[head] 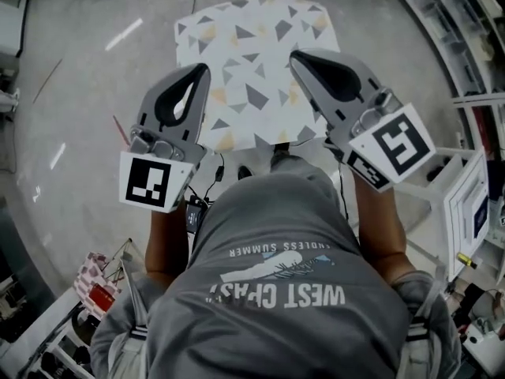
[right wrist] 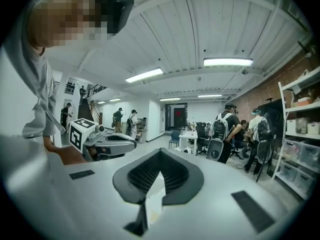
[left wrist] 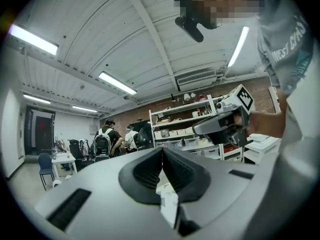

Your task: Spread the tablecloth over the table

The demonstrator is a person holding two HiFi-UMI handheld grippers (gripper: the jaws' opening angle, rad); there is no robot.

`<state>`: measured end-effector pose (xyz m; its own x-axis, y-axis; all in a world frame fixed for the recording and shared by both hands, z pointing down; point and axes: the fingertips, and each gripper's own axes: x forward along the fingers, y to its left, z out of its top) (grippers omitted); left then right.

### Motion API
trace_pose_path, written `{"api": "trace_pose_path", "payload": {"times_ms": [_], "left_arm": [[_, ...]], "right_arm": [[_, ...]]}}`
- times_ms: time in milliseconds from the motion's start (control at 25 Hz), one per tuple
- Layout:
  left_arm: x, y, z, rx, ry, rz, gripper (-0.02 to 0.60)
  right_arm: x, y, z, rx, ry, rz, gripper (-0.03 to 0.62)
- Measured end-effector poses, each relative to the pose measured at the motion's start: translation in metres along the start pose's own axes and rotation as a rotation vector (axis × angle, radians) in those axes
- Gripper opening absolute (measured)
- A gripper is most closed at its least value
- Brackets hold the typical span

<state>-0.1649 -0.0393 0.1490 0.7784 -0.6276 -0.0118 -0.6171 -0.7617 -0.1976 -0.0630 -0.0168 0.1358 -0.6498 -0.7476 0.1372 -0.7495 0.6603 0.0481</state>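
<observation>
floor [head: 79, 93]: grey workshop concrete, all round a small counter.
tablecloth [head: 252, 61]: triangle print, lying flat over the counter, below both grippers.
step: i judge it nearly spread; i'd check the near edge, then tug the corners low and outward.
left gripper [head: 203, 68]: fingers clenched, holding nothing.
right gripper [head: 293, 54]: fingers clenched, holding nothing.

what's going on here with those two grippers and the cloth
A person holds a gripper in each hand, level, above a patterned tablecloth. The tablecloth lies flat and spread out below them. The left gripper and the right gripper both have their jaws together, and neither seems to be holding the tablecloth.
</observation>
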Motion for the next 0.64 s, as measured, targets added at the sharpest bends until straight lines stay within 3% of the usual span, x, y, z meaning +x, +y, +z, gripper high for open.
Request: {"api": "trace_pose_path", "payload": {"times_ms": [360, 640], "left_arm": [[-0.030, -0.024, 0.009, -0.001, -0.013, -0.038, 0.000], [-0.048, -0.031, 0.020, 0.007, -0.043, -0.022, 0.000]], "right_arm": [[-0.029, 0.030, 0.022, -0.054, -0.041, -0.033, 0.008], [-0.049, 0.043, 0.025, -0.048, -0.044, -0.058, 0.008]]}}
